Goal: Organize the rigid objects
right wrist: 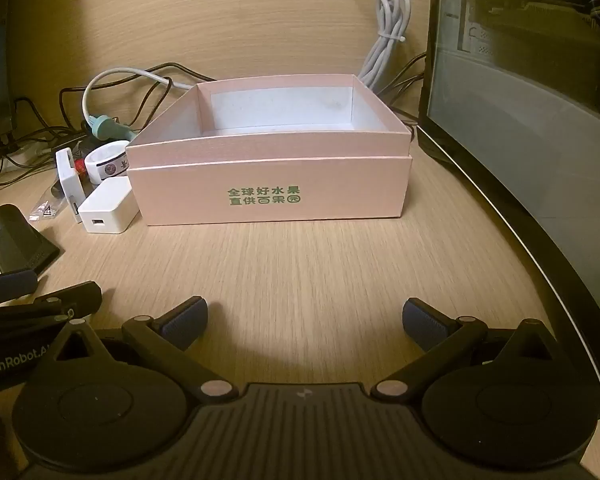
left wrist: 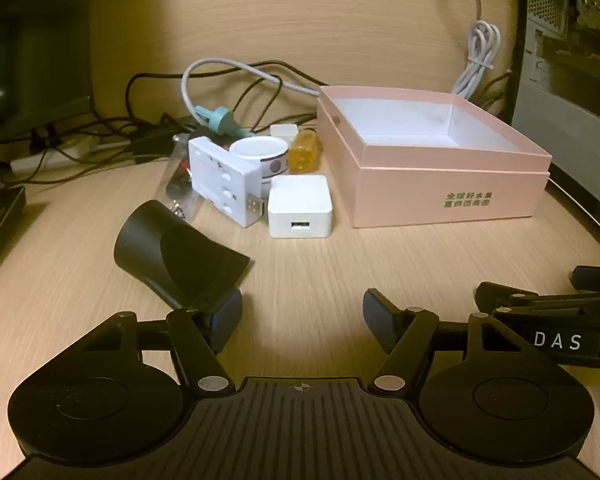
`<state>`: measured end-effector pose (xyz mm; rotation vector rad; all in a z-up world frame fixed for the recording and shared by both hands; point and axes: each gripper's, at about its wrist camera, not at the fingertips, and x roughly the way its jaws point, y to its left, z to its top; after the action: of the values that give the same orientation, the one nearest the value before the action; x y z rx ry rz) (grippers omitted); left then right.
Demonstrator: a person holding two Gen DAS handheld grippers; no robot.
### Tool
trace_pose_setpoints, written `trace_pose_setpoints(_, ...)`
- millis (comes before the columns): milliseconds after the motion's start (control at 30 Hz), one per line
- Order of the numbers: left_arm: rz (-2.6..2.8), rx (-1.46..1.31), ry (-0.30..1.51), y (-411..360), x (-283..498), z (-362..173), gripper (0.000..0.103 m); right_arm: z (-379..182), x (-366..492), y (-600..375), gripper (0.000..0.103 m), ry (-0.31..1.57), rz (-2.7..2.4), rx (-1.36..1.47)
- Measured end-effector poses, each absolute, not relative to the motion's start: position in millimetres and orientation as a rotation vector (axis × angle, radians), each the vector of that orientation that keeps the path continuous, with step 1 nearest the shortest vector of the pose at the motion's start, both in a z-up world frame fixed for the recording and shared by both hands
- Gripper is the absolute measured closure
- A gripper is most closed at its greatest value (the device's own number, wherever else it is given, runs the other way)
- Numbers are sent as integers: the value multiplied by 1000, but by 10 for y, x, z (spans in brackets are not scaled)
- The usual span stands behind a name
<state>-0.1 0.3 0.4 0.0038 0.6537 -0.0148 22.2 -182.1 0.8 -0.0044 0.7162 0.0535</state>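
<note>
hovering low over a pale wood-grain desk [left wrist: 380, 256], the left gripper [left wrist: 302, 316] has its jaws parted with only bare desktop between the pads, gripping nothing. the right gripper [right wrist: 305, 318] hangs beside it with its jaws spread wide, also holding nothing and facing the printed side of an open pink box [right wrist: 268, 192].

the pink box [left wrist: 452, 184] sits on the desk with its white interior showing and nothing visible inside. just to its left, seen from the left wrist, lies a small cluster of loose items: a white usb charger cube [left wrist: 300, 206] nearest the grippers, a white multi-slot plug adapter [left wrist: 224, 180] tilted against it, a round white container [left wrist: 262, 154] behind them, and a small amber bottle [left wrist: 305, 150] close to the box's corner. a teal-tipped plug on a grey cable [left wrist: 216, 117] rests further back among tangled black wires.

a black curved nozzle-like piece [left wrist: 172, 256] lies on its side just ahead of the left gripper's left finger. a coiled white cable [left wrist: 478, 60] hangs behind the box, and a glass-sided computer case [right wrist: 532, 120] stands at the desk's right edge.
</note>
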Motion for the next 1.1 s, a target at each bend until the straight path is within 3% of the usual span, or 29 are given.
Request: trace_pose_setpoints(1100, -12, 11, 655, -4, 0, 3, 30, 8, 216, -1820, 0, 716, 53, -4)
